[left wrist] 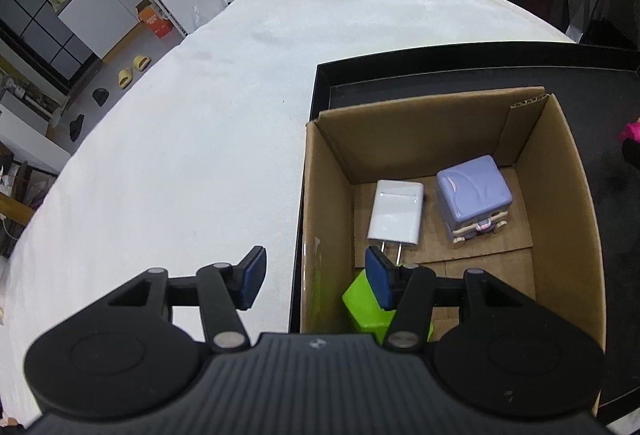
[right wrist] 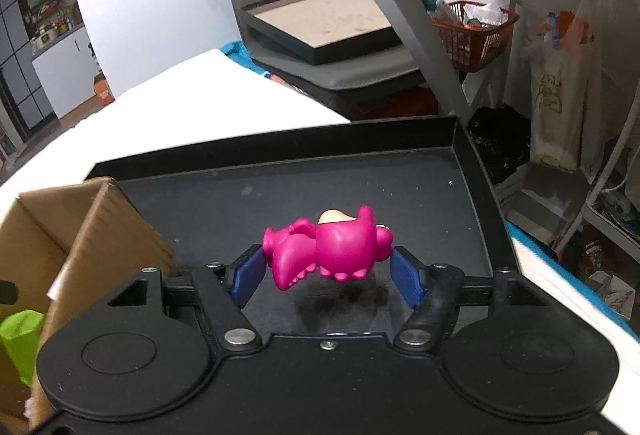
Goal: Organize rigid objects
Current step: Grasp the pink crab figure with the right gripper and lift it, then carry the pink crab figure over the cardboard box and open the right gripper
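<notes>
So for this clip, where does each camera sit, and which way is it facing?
Left wrist: on the left gripper, angled down at the cardboard box holding white charger, purple cube, green block; jaws straddle its wall.
Right wrist: on the right gripper, looking over the black tray; jaws flank the pink dinosaur.
Shared: box, tray, green block, dinosaur.

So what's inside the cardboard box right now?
Inside the cardboard box: a white charger, a purple cube toy and a green block, partly covered by the left claw. Anything beneath that is hidden.
</notes>
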`<state>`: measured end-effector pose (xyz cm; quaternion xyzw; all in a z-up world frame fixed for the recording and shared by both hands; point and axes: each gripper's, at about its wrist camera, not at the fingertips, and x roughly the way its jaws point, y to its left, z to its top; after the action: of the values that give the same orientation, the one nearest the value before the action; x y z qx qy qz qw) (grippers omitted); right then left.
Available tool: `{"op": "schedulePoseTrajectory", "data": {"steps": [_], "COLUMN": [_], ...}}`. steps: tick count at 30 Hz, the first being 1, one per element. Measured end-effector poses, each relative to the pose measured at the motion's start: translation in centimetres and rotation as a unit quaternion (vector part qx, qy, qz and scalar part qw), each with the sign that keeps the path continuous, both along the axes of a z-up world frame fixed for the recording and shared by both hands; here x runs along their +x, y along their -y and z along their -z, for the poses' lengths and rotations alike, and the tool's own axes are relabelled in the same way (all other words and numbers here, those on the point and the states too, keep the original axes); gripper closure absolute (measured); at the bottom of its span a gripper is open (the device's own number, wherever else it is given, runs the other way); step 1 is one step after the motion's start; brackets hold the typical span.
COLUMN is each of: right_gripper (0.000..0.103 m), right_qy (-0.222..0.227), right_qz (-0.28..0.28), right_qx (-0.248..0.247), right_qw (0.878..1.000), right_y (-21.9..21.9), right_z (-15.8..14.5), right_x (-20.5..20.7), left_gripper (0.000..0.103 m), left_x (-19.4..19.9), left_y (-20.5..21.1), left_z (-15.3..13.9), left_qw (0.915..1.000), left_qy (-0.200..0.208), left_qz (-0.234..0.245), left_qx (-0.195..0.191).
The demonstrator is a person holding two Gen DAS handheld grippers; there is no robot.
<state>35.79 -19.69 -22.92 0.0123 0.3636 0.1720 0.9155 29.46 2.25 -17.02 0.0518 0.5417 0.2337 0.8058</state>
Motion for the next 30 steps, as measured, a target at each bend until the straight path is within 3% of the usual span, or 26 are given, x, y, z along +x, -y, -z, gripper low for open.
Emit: {"op": "schedulePoseTrajectory", "data": {"steps": [20,26,30], "right_gripper": [0.037,0.037,0.037], "right_qy": [0.036,0.053,0.040], "right_qz": [-0.027,-0.050,-0.082], "right_qx": [0.002,-0.007,-0.002], "right_qw": [0.999,0.997,0.996], "right_y": [-1.1,-2.5,-3.7], "right_z": [-6.2,-8.1,-8.8], "right_x": [-4.2,-5.9,-6.7], "left_gripper": [0.050,0.050,0.050], "left_x": [-4.8,-5.4,-6.0], "left_y": [-1.4,-2.0,-2.6], "left_z": [-1.4,-1.5,-0.9], "left_qw": [0.9961,0.9935,0.9899], "left_qy": [0.040,0.051,0.053], "left_qz": [0.001,0.006,0.003], "left_qx": [-0.079,-0.102,-0.131]}}
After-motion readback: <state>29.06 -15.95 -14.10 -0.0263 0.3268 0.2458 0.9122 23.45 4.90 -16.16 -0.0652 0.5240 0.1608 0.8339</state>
